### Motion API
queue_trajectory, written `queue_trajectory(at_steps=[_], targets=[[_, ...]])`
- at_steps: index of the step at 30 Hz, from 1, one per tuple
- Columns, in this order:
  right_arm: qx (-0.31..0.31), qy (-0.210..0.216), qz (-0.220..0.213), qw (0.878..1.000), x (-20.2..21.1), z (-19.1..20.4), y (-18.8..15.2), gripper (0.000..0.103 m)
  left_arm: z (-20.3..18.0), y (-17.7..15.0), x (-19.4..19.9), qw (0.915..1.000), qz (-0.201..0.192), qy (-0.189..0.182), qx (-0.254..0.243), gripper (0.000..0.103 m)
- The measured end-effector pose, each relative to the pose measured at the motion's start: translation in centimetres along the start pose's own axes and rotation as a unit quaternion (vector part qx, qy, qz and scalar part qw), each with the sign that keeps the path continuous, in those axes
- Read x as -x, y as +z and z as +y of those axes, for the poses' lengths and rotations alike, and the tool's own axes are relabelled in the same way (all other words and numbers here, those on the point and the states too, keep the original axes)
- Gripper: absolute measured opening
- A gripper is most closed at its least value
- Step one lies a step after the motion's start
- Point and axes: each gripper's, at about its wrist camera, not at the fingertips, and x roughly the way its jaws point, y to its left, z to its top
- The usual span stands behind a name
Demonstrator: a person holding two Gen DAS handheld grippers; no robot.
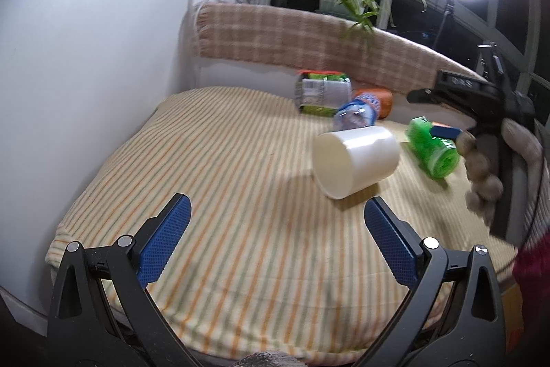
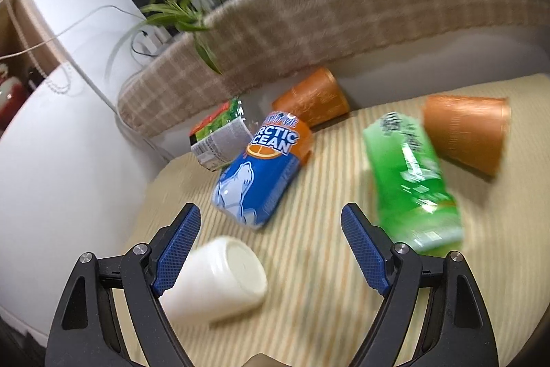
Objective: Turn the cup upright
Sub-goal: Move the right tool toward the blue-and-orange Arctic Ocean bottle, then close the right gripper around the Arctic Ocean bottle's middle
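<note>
Right wrist view puts the white cup on its side on the striped cloth, base toward me, just beside my right gripper's left finger; both that claw and the left gripper are spread, holding nothing. I judge it light, stiff and slick, so I'd pinch across its wall. Beyond the one cup I count two orange cups, one blue can, one green can, one carton.
</note>
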Motion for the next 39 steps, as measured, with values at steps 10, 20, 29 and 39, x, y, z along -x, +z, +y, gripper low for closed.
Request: queue_trajectory(at_steps=[10, 20, 29, 39], targets=[[-0.064, 0.022, 0.063, 0.996, -5.0, 0.1, 2.4, 0.084, 1.6, 0.0, -0.6, 0.9998, 0.013, 0.011, 0.013, 0.102], [-0.14, 0.035, 0.112, 0.983, -8.6, -0.9, 4.1, 0.084, 2.7, -0.2, -0.6, 0.9994, 0.016, 0.019, 0.022, 0.102], [-0.196, 0.038, 0.16, 0.967, -11.3, -2.7, 3.5, 0.076, 3.7, -0.3, -0.5, 0.9989, 0.016, 0.03, 0.032, 0.102], [-0.22, 0.063, 0.153, 0.961, -10.6, -3.5, 3.5, 0.065, 3.9, -0.4, -0.6, 0.9989, 0.015, 0.033, 0.03, 0.102]])
